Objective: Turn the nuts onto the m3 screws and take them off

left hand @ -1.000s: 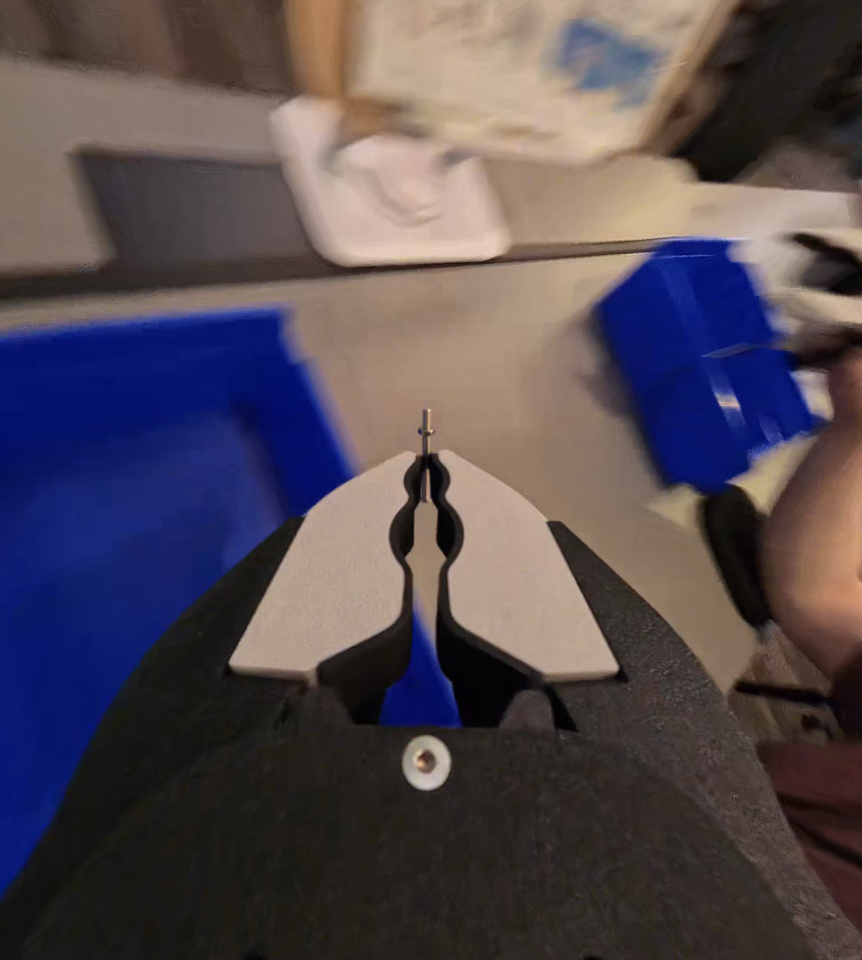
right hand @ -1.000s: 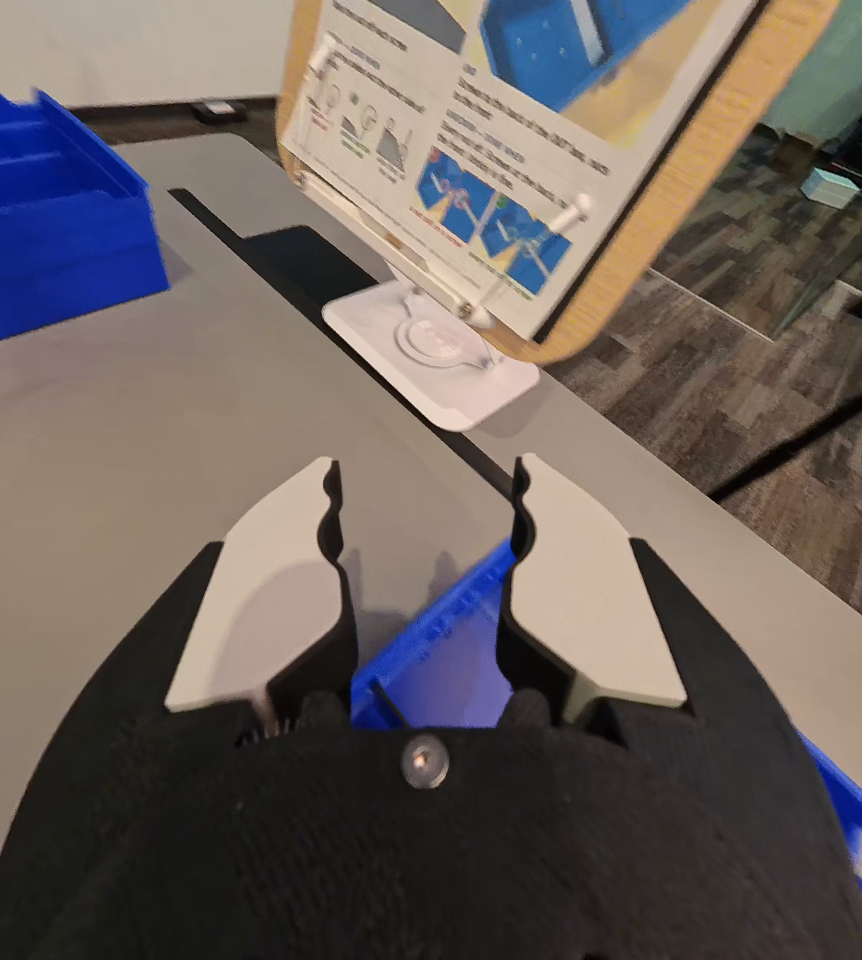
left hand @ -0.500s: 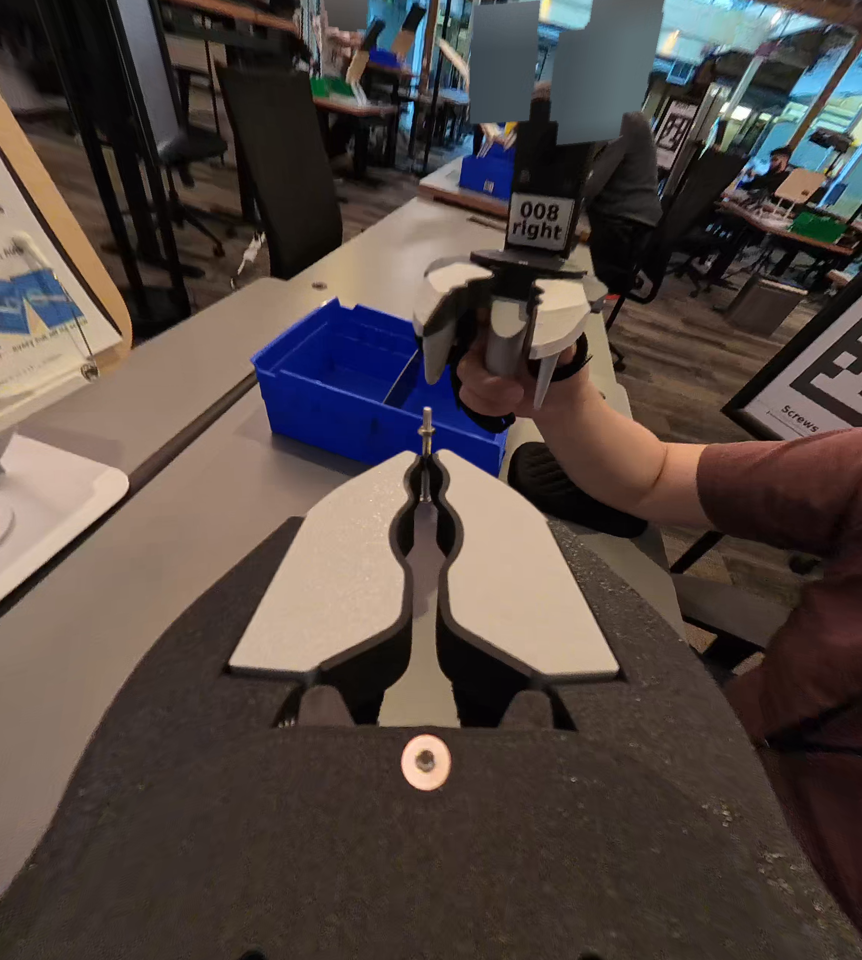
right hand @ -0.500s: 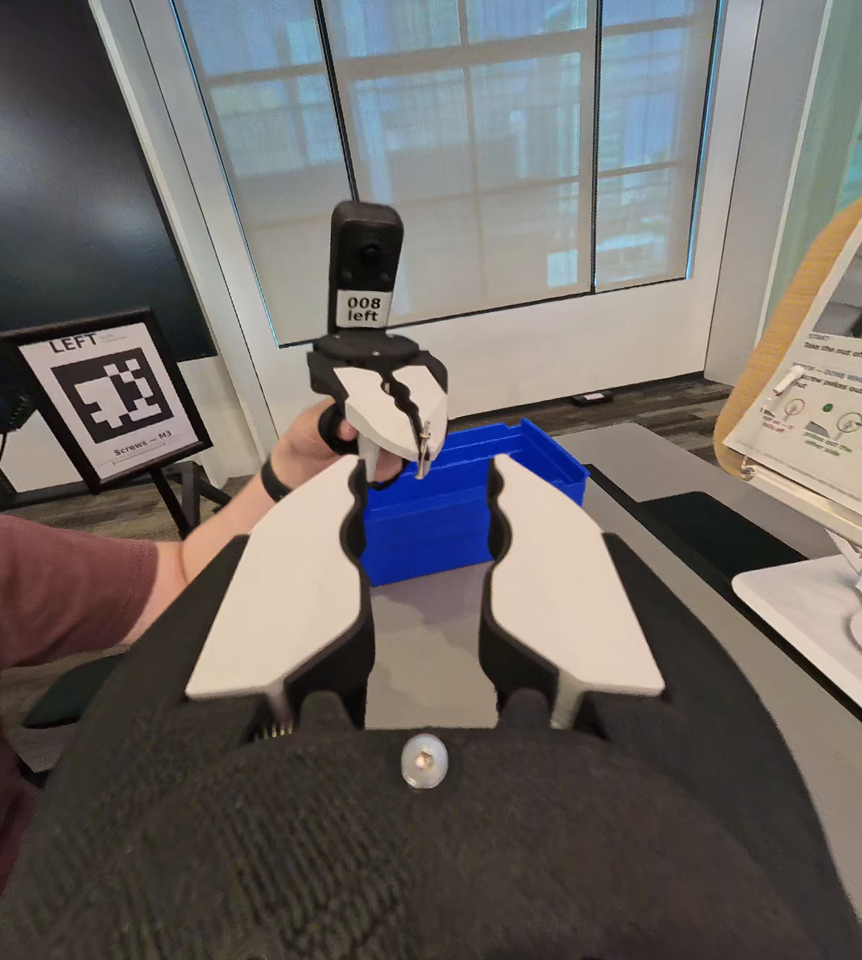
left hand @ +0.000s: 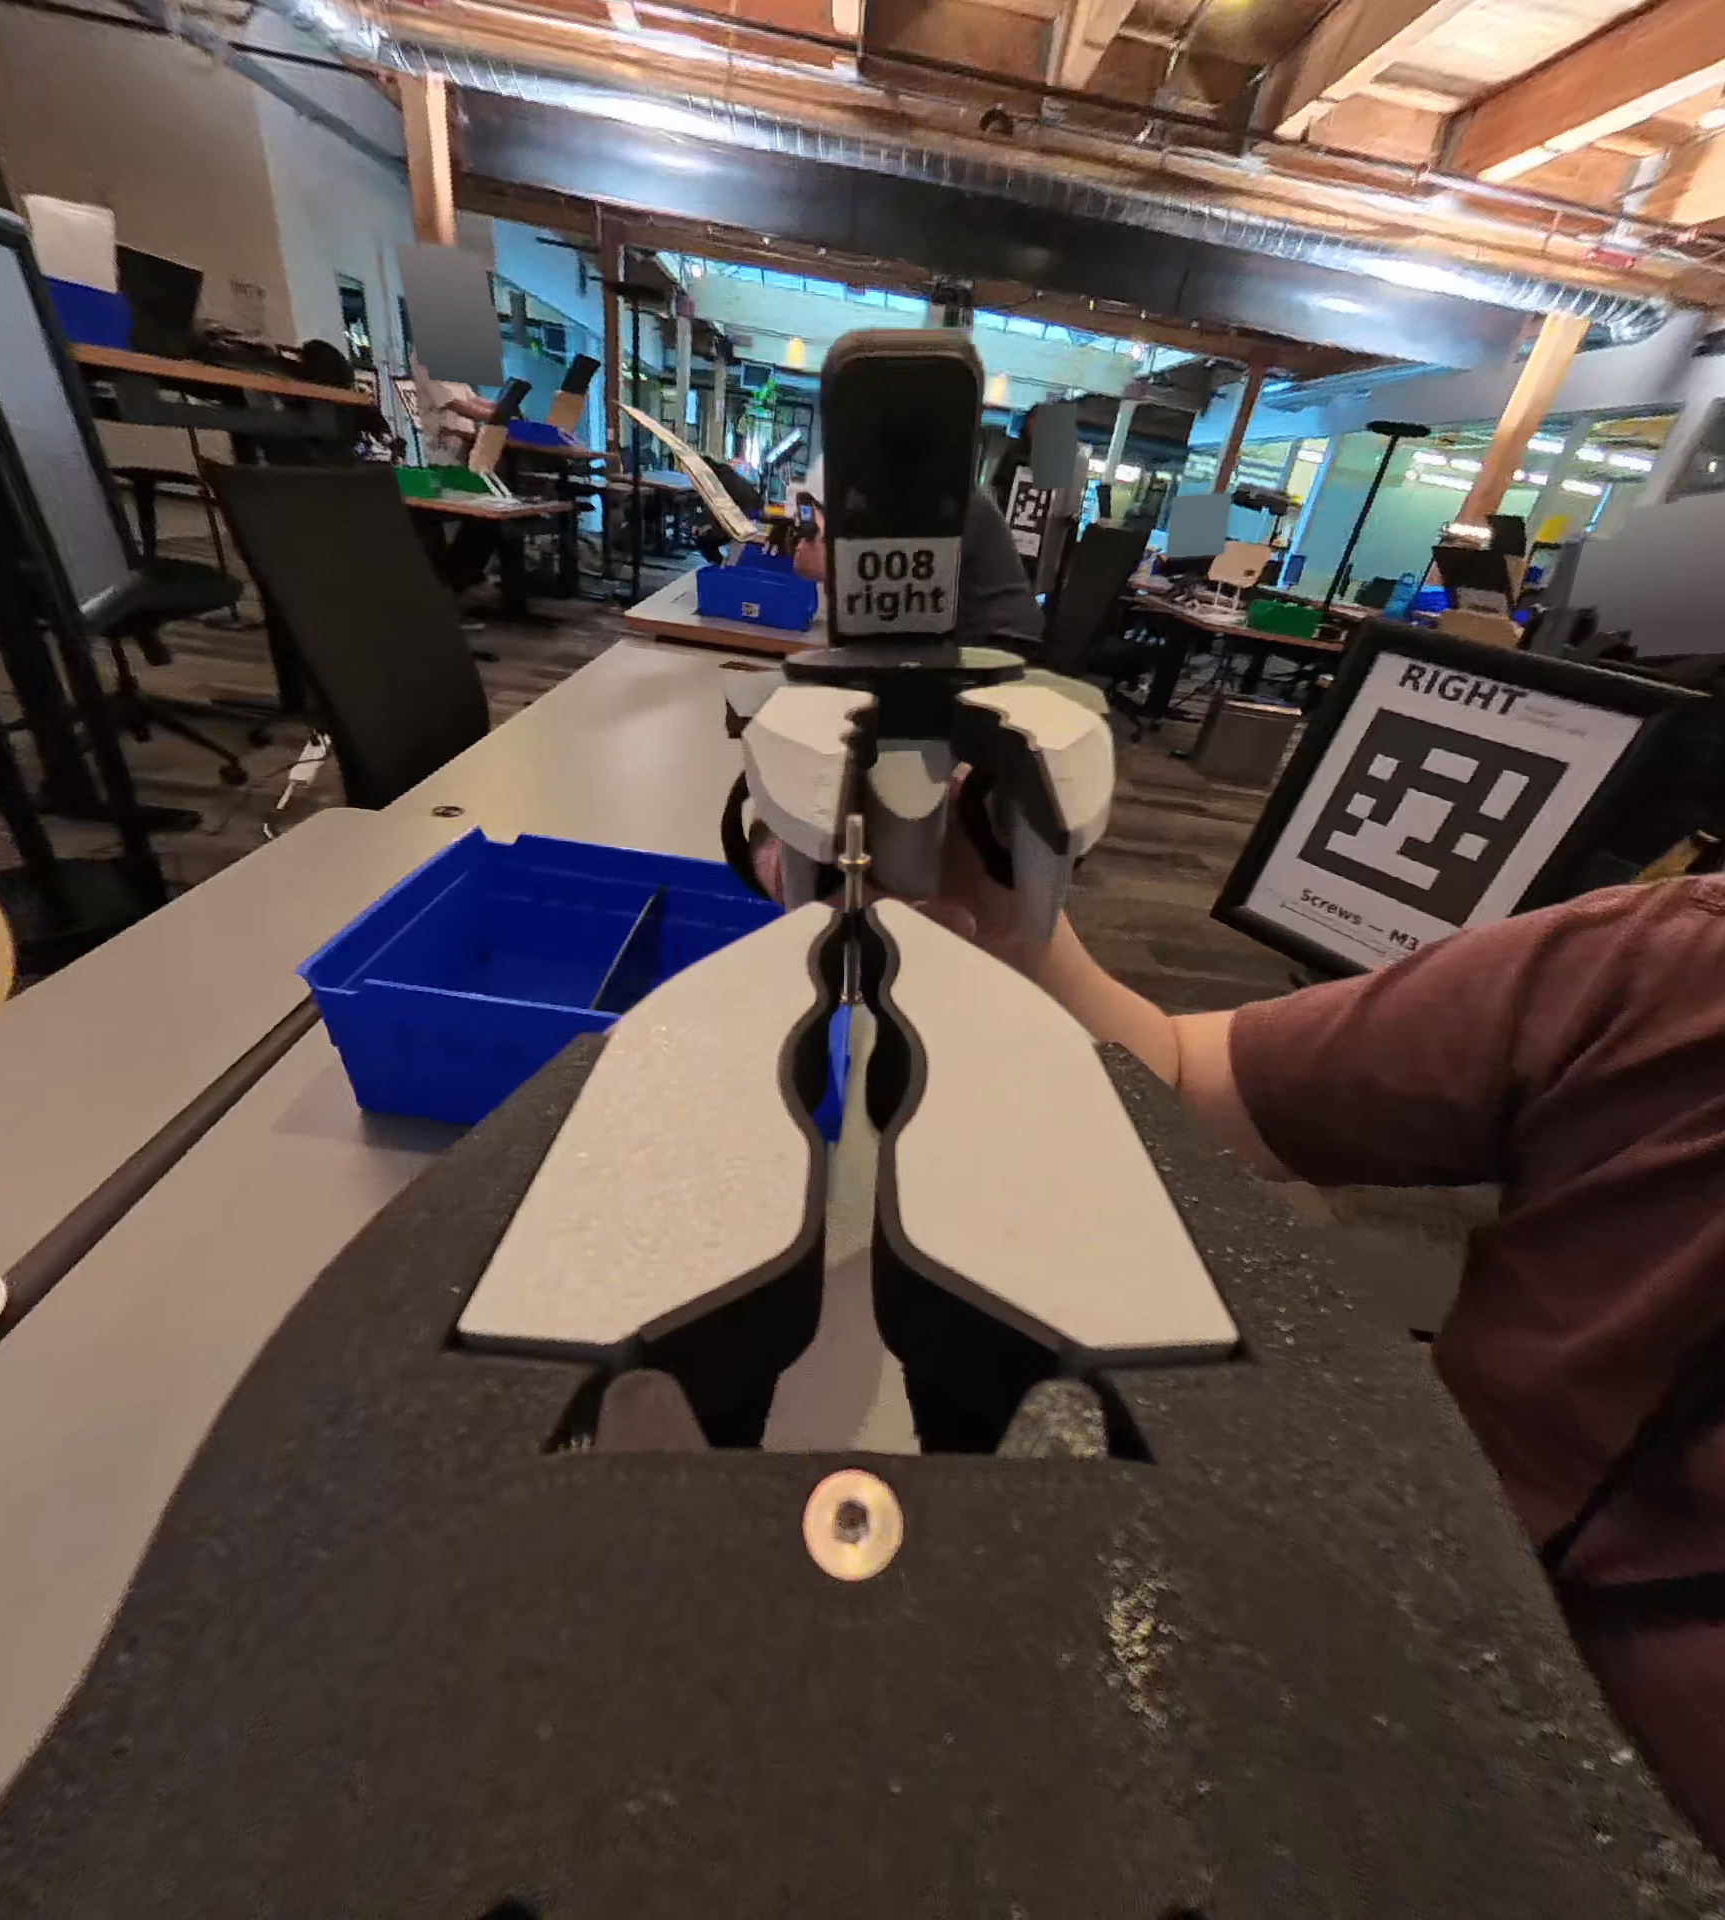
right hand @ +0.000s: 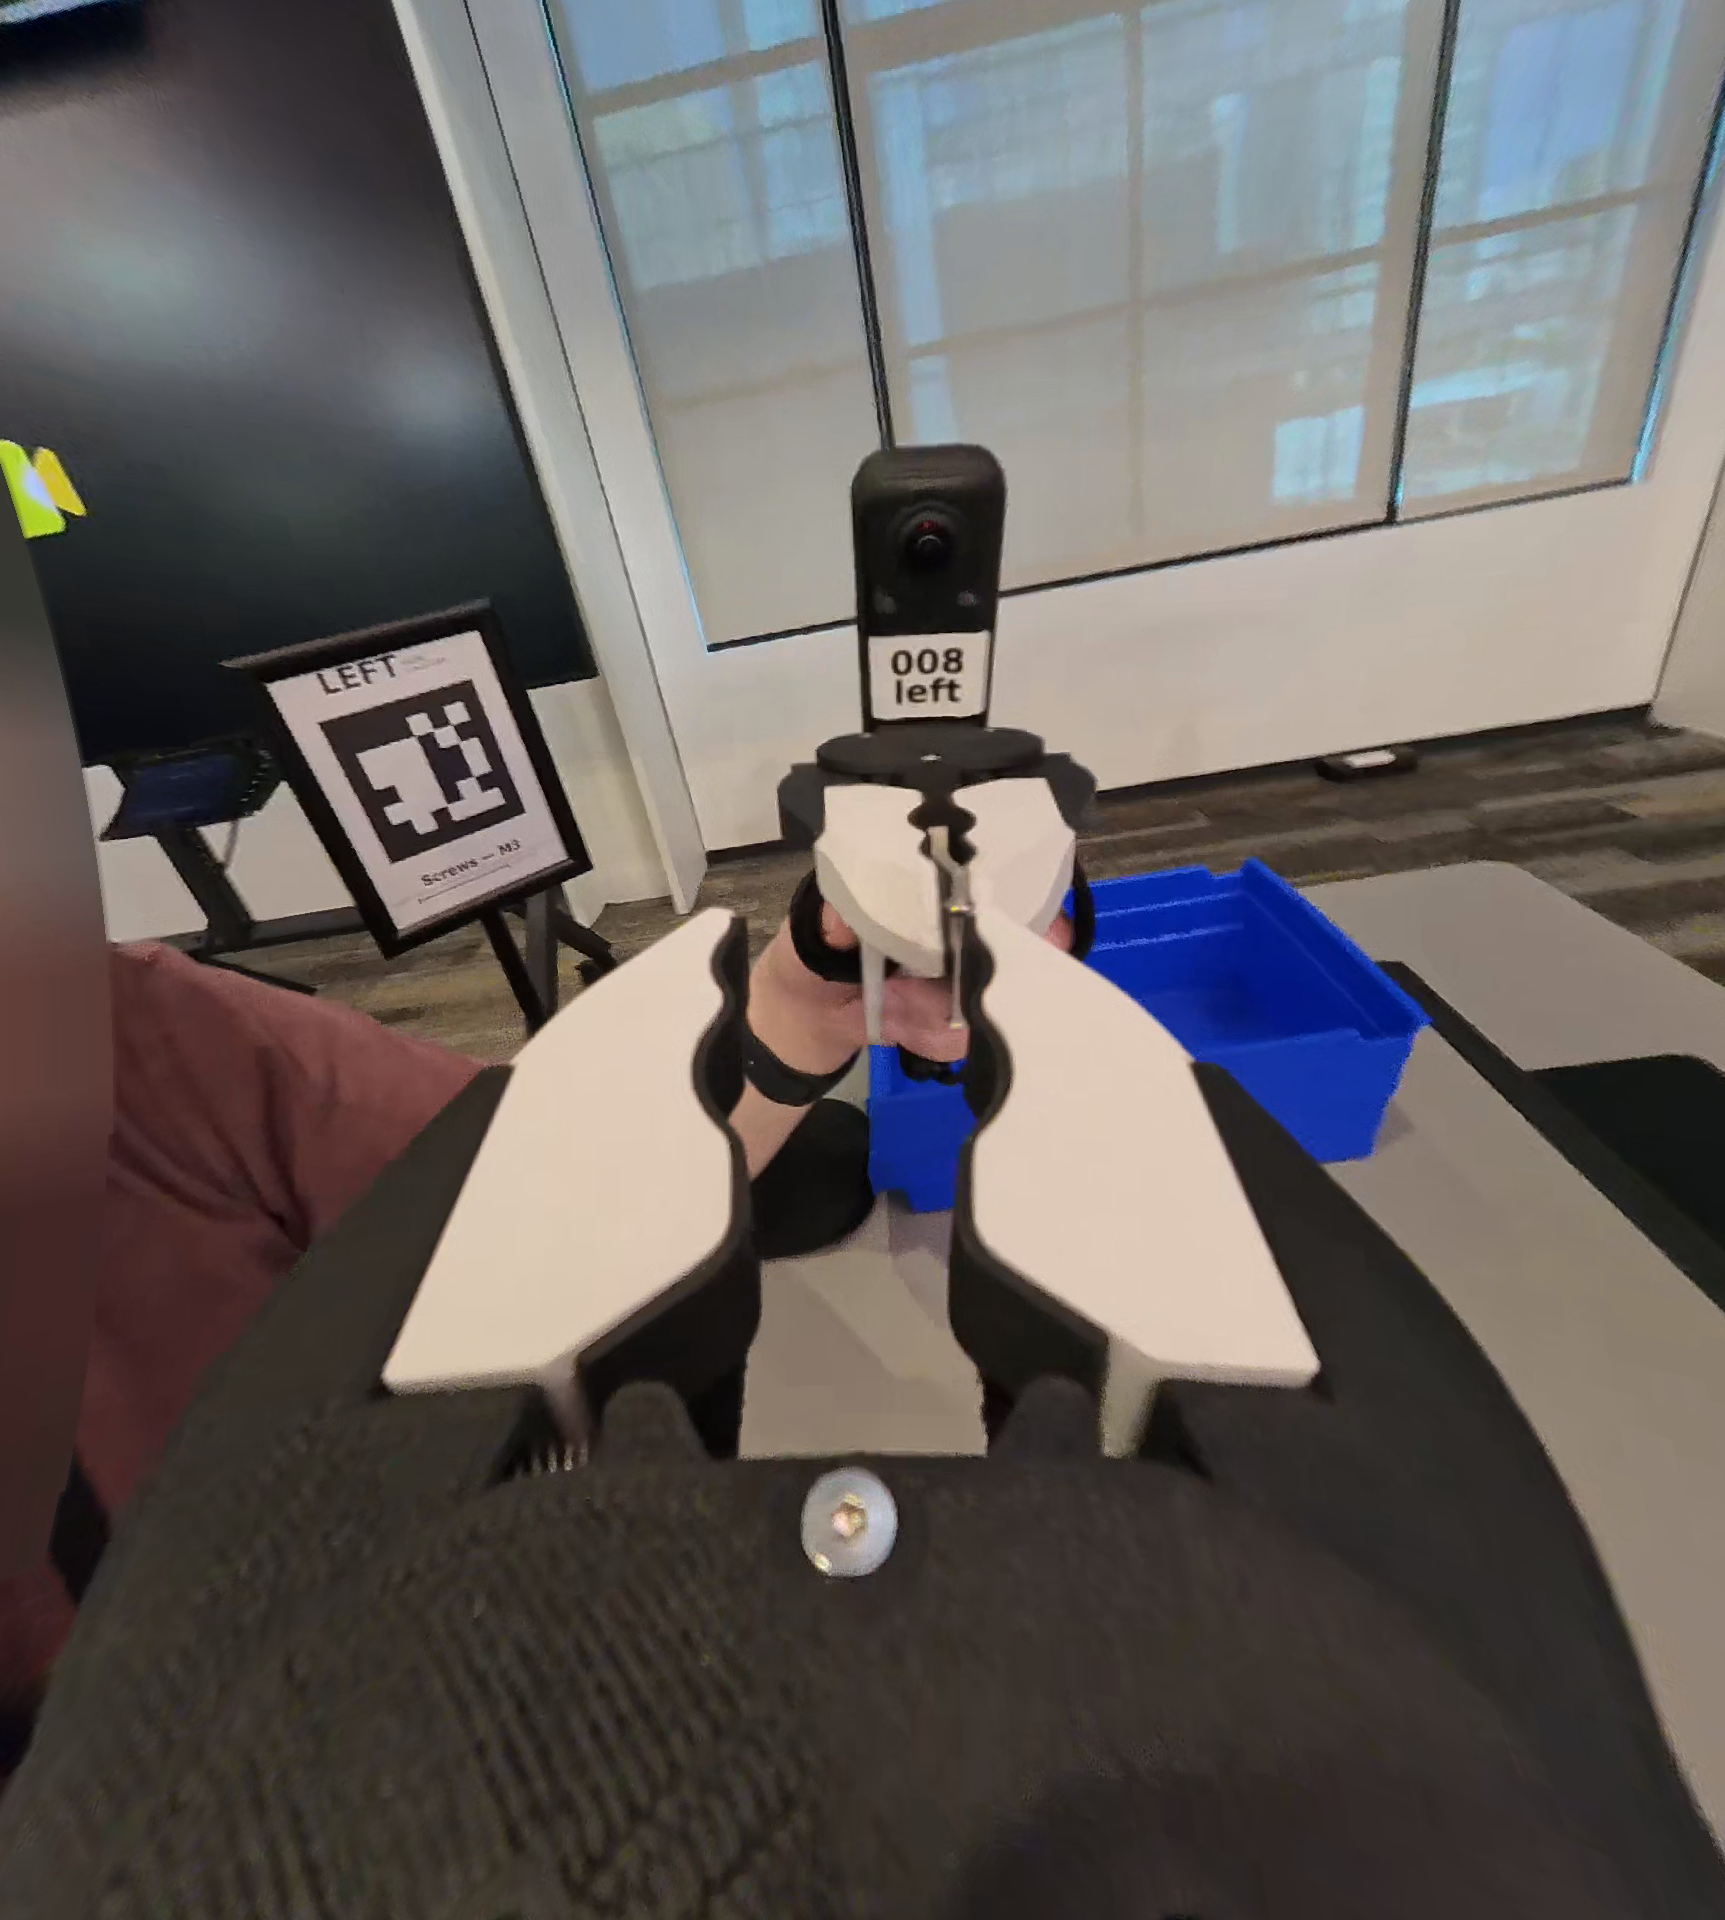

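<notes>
Writing: a white label is carried under the camera (right hand: 927,551) of the left hand-held gripper, and another under the camera (left hand: 902,457) of the right one; printed writing is also borne by two framed signs with black-and-white square patterns, one (right hand: 427,774) on a stand left of the window, one (left hand: 1440,805) beside the sleeve.
Left hand-held gripper (left hand: 850,914): its fingers are pressed together at the tips and clamped on a screw (left hand: 852,873).
Screw: it is held upright along the finger line, its shaft sticking out past the tips; a nut (left hand: 854,858) is seen as a small collar on the shaft, just above the tips.
Right hand-held gripper (right hand: 858,945): its fingers are spread apart and nothing is gripped; it is pointed at the left one (right hand: 944,883), tip facing tip, and the screw (right hand: 956,940) is seen next to the inner edge of its right finger (right hand: 1097,1174); contact cannot be told.
Hands: each hand-held gripper is held by a person's hand, one (left hand: 983,904) behind the right unit, one (right hand: 816,997) with a dark wristband behind the left unit; a maroon sleeve (left hand: 1523,1091) is worn.
Bins: a blue bin (left hand: 484,997) with a dark divider is set on the grey counter (left hand: 162,1039); a second blue bin (right hand: 1242,997) is set on the counter behind the left unit.
Surroundings: chairs and desks are seen beyond the counter in the left wrist view.
</notes>
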### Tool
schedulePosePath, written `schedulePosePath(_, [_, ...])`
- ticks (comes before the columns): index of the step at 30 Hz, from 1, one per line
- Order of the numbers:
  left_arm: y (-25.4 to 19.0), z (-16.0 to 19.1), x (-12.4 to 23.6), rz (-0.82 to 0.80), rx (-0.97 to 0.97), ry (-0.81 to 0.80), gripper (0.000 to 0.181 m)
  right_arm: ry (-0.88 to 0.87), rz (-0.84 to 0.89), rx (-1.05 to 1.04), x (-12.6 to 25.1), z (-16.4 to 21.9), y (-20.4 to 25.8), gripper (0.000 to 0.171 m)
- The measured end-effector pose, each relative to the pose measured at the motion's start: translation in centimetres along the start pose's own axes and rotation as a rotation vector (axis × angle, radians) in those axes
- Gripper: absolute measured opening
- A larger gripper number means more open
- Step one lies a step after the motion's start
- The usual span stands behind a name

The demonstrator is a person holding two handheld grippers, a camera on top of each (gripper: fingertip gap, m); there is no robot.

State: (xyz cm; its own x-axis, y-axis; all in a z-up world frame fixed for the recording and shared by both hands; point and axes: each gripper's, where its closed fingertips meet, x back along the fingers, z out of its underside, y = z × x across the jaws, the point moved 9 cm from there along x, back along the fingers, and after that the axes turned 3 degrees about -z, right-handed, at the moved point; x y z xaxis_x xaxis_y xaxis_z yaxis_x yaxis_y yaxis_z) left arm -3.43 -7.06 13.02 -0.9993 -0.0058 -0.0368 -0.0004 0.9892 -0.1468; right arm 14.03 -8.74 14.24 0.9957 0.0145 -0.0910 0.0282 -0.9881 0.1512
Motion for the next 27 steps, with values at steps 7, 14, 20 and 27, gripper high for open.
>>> schedulePosePath(7, [-0.7, 1.3, -1.4, -0.094, -0.119, 0.127, 0.002, -0.021, 0.286, 0.28, 3.6, -0.8, 1.0, 0.035])
schedulePosePath(14, [-1.5, 1.4, -2.2, -0.12, -0.144, 0.126, 0.002, 0.043, 0.176, 0.217, 3.2, 0.1, 0.2, 0.022])
schedulePosePath(20, [-1.2, 1.8, -2.8, -0.106, -0.096, 0.108, 0.002, 0.013, 0.076, 0.124, 2.5, 0.5, 0.0, 0.015])
schedulePosePath(27, [-0.7, 2.0, -2.8, -0.099, -0.066, 0.089, 0.002, 0.033, 0.088, 0.104, 2.7, 0.7, -0.6, 0.011])
